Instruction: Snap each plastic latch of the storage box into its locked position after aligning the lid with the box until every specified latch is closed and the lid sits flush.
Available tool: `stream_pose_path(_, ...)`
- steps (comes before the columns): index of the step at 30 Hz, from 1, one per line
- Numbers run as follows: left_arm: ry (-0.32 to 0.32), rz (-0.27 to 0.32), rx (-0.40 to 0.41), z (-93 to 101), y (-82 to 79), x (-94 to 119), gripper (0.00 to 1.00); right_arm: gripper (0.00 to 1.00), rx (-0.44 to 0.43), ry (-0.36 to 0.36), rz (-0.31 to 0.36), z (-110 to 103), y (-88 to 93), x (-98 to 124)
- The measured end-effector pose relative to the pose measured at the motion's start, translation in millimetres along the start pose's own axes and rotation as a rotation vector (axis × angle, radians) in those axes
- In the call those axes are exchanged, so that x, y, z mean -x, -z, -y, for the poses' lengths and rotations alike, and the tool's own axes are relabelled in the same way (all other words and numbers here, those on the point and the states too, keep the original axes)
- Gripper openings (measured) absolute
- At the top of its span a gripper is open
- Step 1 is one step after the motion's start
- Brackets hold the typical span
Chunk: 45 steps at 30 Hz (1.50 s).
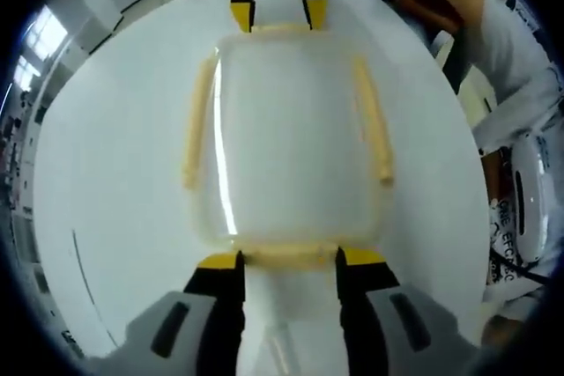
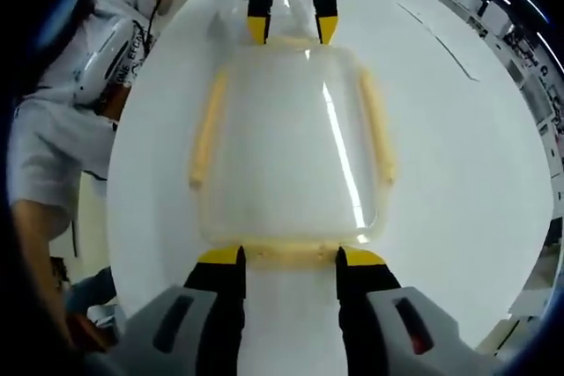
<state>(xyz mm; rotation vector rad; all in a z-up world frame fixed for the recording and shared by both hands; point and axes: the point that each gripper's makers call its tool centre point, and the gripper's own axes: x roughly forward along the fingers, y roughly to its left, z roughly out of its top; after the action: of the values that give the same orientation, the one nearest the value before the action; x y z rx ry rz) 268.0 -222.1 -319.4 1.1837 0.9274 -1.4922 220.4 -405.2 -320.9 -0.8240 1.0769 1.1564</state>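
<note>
Storage box (image 1: 295, 147) mid white round table (image 1: 115, 173), lid on, long axis running gripper to gripper. Left hand-held gripper (image 1: 289, 260) spread, straddling near end latch (image 1: 291, 255); right hand-held gripper (image 2: 289, 257) spread at opposite end latch (image 2: 291, 253). Side latches (image 1: 198, 125) untouched. Table edge well clear; person beside it.

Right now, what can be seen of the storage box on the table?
The storage box is translucent, frosted plastic with rounded corners and a lid on top that catches a streak of light. Pale yellow latches run along all four sides; whether they are locked I cannot tell. It rests flat on a white round table. The left hand-held gripper sits open at one short end, the right hand-held gripper open at the opposite end, tips at the end latches.
</note>
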Motion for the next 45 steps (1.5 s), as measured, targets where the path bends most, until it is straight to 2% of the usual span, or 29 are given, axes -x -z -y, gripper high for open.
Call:
stream_pose_path(9, 0.001, -0.018, 0.0, -1.6, 1.8, 0, 0.41, 0.39, -0.013, -0.003, -0.023, 3, 2.1, 2)
stream_pose_path(13, 0.004, 0.007, -0.002, -2.9, 2.8, 1, 0.41, 0.39, -0.02, -0.002, -0.004, 3, 1.9, 2)
stream_pose_path(18, 0.006, 0.036, -0.013, -6.9, 3.7, 2, 0.39, 0.38, -0.019, 0.013, -0.072, 3, 0.1, 1)
stream_pose_path(28, 0.022, 0.077, -0.016, -2.2, -0.9, 11, 0.38, 0.37, -0.03, 0.016, -0.077, 2, 2.8, 9)
stream_pose_path(33, 0.019, 0.081, -0.021, -0.3, -1.2, 21, 0.39, 0.38, -0.031, 0.027, -0.058, 0, -3.5, 22)
stream_pose_path(38, -0.003, 0.1, -0.026, 1.5, -4.9, 43, 0.39, 0.38, -0.022, 0.057, -0.054, -3, -11.6, 39)
stream_pose_path(45, -0.03, 0.114, -0.023, 9.7, 1.0, 74, 0.39, 0.38, -0.004, 0.076, -0.042, -9, -29.7, 57)
